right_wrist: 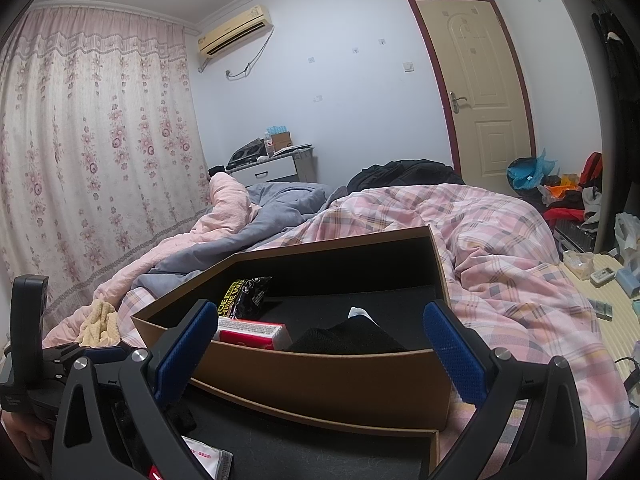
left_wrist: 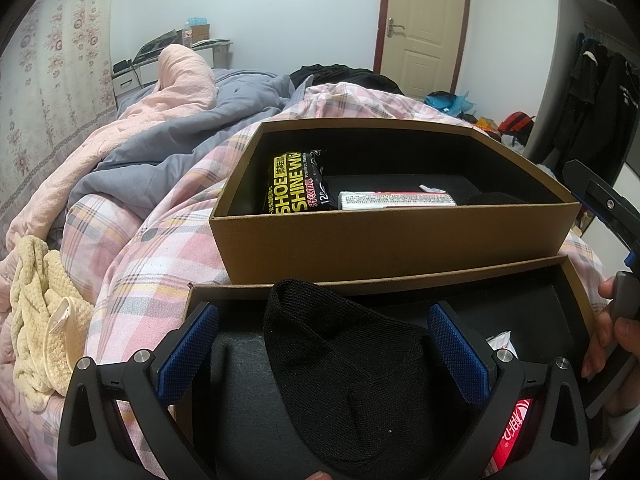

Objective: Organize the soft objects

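Observation:
A black sock (left_wrist: 352, 376) lies in the near brown box (left_wrist: 460, 274), between the blue pads (left_wrist: 188, 350) of my left gripper (left_wrist: 324, 352). That gripper is open; the left pad stands clear of the sock and the right pad is at its edge. Behind it, the far brown box (left_wrist: 360, 248) holds a shoe-wipe pack (left_wrist: 294, 186), a white and red carton (left_wrist: 396, 200) and another black sock (right_wrist: 348, 338). My right gripper (right_wrist: 320, 344) hovers open over the far box (right_wrist: 320, 384), with nothing between its fingers.
Both boxes rest on a pink plaid quilt (left_wrist: 160, 248) on the bed. A yellow towel (left_wrist: 44, 320) lies crumpled at the left. White and red packets (left_wrist: 508, 436) sit in the near box. A hand (left_wrist: 608, 328) holds the right gripper at the right edge.

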